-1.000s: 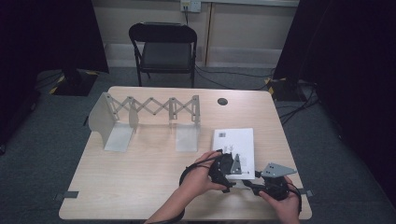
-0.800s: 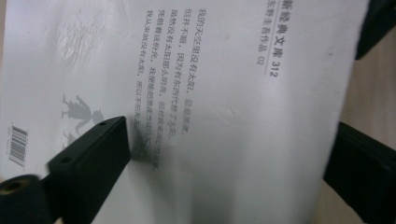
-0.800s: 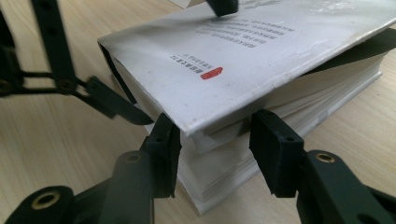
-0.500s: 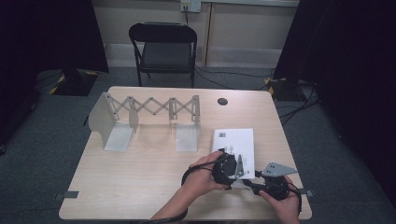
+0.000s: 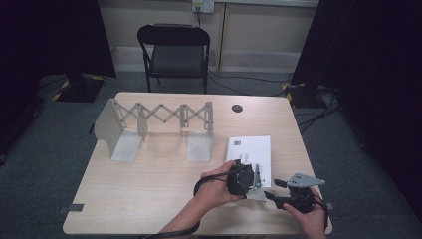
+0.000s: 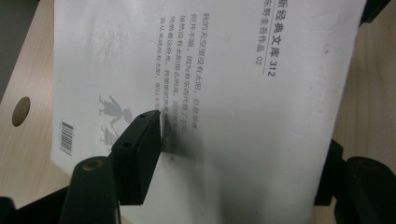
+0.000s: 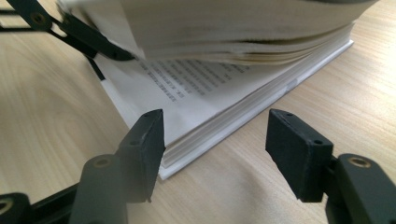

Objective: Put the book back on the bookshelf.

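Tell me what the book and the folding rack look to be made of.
Book: paper, with a smooth white card cover that looks matte; printed text, a barcode and a stack of page edges show. Folding rack: probably thin sheet metal, painted pale grey; flat bent plates joined by crossed strips. It could be plastic.

High view: fixed above the person's side of the table (image 5: 149,199), looking forward and down, far enough to take in the whole top, a chair (image 5: 174,52) and the floor beyond. Left gripper view: very close, looking down between its jaws onto the cover of the white book (image 6: 224,93). Right gripper view: low and close over the tabletop, facing the same book's (image 7: 210,98) lifted pages edge-on; all three views share book (image 5: 249,152) and table.
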Action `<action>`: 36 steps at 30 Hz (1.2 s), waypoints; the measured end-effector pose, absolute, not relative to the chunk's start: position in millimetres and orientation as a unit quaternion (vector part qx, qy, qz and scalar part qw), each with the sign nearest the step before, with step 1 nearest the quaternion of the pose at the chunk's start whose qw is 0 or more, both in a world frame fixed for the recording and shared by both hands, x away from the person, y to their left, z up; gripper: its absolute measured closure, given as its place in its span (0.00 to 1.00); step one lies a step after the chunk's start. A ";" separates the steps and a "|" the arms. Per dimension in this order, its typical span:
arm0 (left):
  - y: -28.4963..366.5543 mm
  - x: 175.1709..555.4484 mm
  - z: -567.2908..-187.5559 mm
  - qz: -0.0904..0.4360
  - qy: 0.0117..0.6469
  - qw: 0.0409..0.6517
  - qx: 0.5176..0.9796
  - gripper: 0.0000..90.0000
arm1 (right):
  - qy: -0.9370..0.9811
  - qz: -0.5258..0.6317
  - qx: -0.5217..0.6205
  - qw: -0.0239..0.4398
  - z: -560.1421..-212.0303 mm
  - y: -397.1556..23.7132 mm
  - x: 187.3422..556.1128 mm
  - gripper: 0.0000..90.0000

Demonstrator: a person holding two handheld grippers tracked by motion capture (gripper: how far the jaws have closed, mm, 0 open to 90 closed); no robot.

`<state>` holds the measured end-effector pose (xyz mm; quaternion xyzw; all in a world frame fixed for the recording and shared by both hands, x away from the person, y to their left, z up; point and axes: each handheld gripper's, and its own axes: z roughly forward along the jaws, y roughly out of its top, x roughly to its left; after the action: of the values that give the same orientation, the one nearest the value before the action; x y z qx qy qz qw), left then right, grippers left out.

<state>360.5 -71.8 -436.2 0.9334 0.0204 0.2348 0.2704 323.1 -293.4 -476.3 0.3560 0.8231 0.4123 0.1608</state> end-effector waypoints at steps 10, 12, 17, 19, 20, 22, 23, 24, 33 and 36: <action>-67.9 366.0 -423.9 0.223 0.030 0.272 0.935 0.42 | 0.822 0.416 0.353 0.163 -477.5 -285.6 326.0 0.39; -68.3 367.9 -420.1 0.220 0.031 0.271 0.937 0.42 | 0.820 0.423 0.350 0.162 -476.9 -288.4 325.9 0.37; -67.9 370.6 -404.8 0.223 0.043 0.264 0.937 0.50 | 0.833 0.423 0.322 0.154 -476.7 -295.1 323.3 0.30; -66.2 373.2 -399.1 0.223 0.048 0.268 0.936 0.52 | 0.839 0.417 0.315 0.153 -477.9 -296.0 322.9 0.28; -66.2 373.9 -395.8 0.224 0.048 0.264 0.937 0.53 | 0.841 0.416 0.312 0.149 -478.7 -295.8 322.9 0.28; -67.6 375.1 -393.0 0.221 0.054 0.263 0.937 0.54 | 0.849 0.410 0.303 0.139 -480.5 -294.2 322.3 0.28; -67.9 375.8 -392.1 0.220 0.054 0.261 0.938 0.54 | 0.854 0.401 0.298 0.144 -481.9 -293.2 322.0 0.28; -67.8 376.3 -392.0 0.219 0.055 0.264 0.938 0.54 | 0.856 0.399 0.296 0.146 -483.4 -291.8 321.9 0.28; -69.3 379.0 -388.4 0.212 0.055 0.256 0.942 0.54 | 0.861 0.373 0.293 0.184 -493.4 -281.1 333.2 0.30; -69.5 380.1 -387.0 0.209 0.055 0.254 0.943 0.54 | 0.858 0.376 0.294 0.189 -496.8 -279.3 337.0 0.30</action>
<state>380.1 -69.5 -387.0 0.9426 0.0551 0.2094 0.2543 337.0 -279.3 -496.8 0.2938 0.8581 0.3763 0.1894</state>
